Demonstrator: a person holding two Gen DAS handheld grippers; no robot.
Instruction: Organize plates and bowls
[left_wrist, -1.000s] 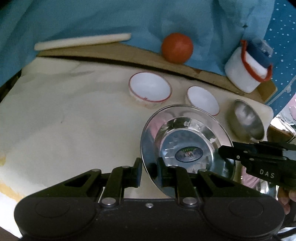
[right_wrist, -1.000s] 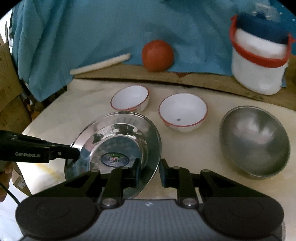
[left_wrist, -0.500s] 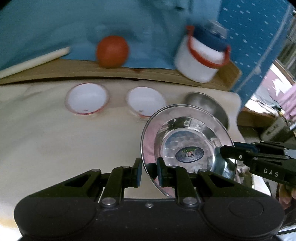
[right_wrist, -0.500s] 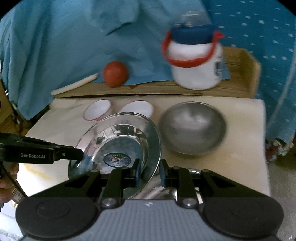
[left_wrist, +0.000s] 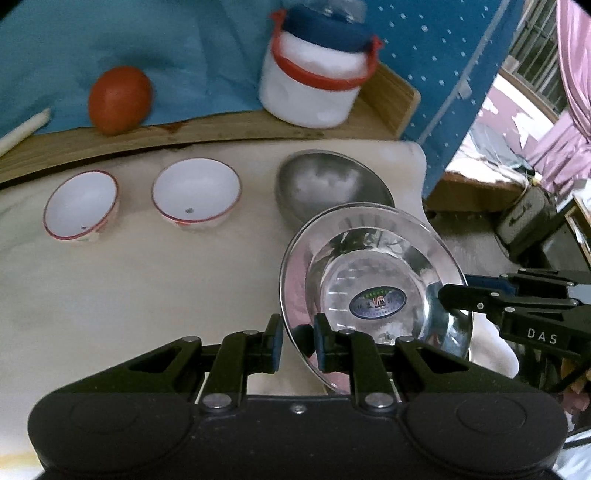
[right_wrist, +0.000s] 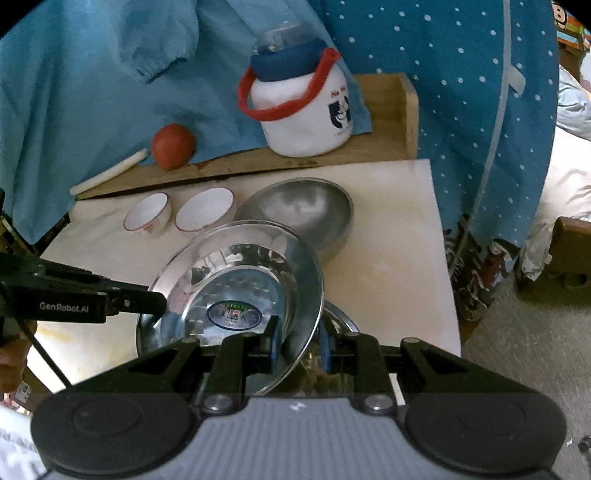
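A shiny steel plate with an oval sticker hangs tilted above the table, held at two sides of its rim. My left gripper is shut on the near-left rim. My right gripper is shut on the plate at its right rim. Each gripper shows in the other's view: the right gripper and the left gripper. Under the plate peeks the rim of another steel plate. Just behind stands a steel bowl. Two white red-rimmed bowls stand to its left.
A red tomato, a white stick and a white jar with a blue lid and red handle stand on the wooden board at the back. Blue cloth hangs behind. The table's right edge drops to the floor.
Both grippers have carried the steel plate to the right across the table, from in front of the white bowls to in front of the steel bowl near the right edge.
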